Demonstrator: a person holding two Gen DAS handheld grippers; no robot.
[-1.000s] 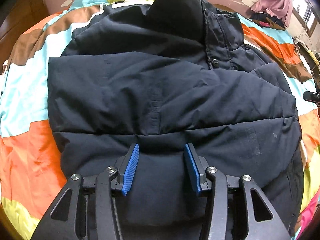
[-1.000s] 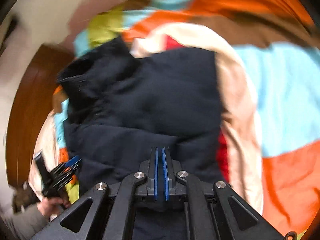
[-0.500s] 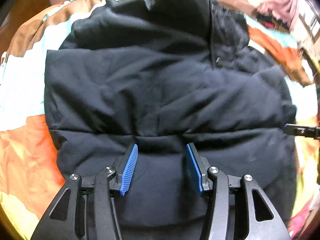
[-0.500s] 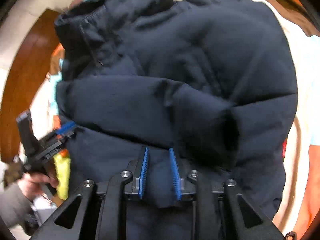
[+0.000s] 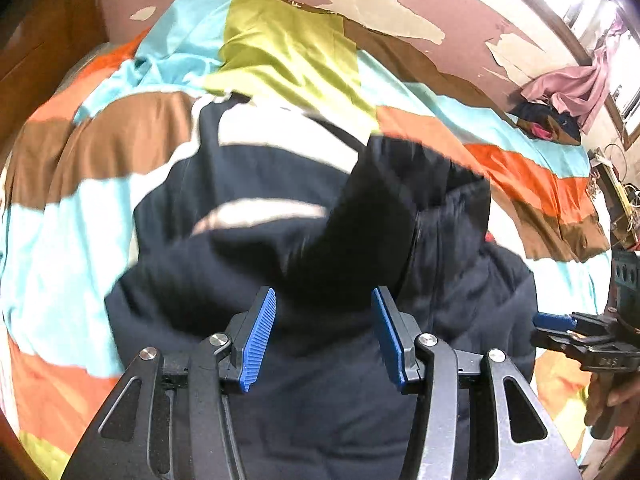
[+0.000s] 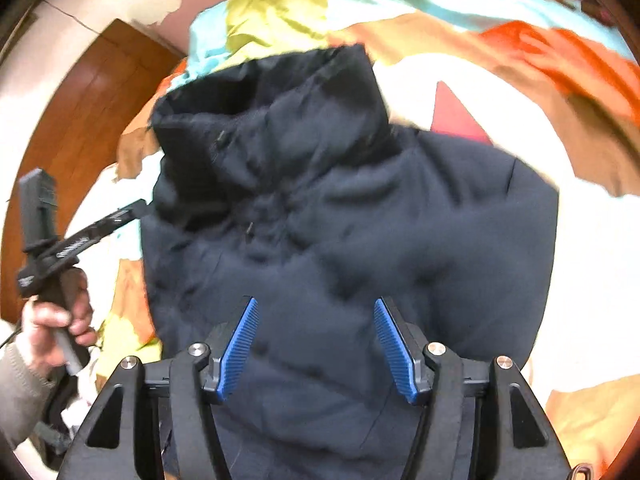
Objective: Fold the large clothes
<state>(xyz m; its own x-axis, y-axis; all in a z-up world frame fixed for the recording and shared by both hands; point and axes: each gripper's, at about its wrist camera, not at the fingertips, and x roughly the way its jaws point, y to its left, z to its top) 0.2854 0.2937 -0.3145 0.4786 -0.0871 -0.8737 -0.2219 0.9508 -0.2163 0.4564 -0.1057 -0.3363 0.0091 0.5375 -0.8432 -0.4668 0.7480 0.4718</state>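
Navy jacket [image 6: 360, 220] spans striped bedspread [image 5: 60, 260], margins showing.

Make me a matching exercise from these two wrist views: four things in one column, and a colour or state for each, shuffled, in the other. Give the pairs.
Things:
1. jacket
2. right hand-held gripper
3. bedspread
4. garment by the window

Colour or state:
A. pink, heaped up
B. jaws apart, nothing pinched
C. dark navy, collar raised
D. patches of blue, orange, brown and yellow-green

Pairs: 1-C, 2-B, 3-D, 4-A
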